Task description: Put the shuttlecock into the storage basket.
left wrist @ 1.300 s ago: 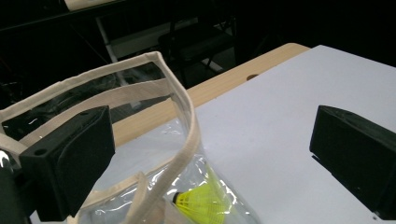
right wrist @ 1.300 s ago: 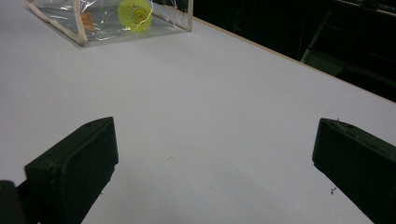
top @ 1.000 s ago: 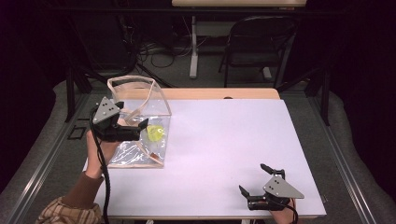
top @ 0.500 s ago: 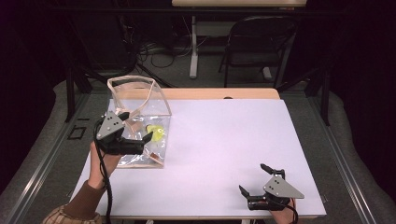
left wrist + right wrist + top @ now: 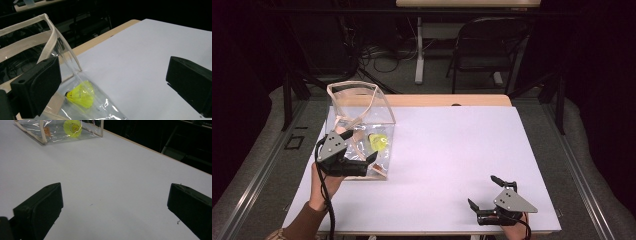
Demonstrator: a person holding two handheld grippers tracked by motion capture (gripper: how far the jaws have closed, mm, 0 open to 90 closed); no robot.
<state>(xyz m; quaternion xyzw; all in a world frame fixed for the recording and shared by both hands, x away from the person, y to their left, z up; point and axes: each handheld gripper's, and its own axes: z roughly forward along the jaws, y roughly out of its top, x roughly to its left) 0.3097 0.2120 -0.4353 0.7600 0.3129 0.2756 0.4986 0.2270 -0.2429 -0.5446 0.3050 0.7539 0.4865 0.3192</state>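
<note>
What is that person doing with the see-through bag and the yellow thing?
A person sits at a white table with a two-jaw gripper in each hand. The left gripper is right beside a clear plastic bag with cream trim, jaws open and holding nothing. A yellow shuttlecock lies inside the bag, at the bottom. The right gripper rests far away at the table's near right corner, also open. So the shuttlecock is in the bag, and no gripper grips anything right now.
</note>
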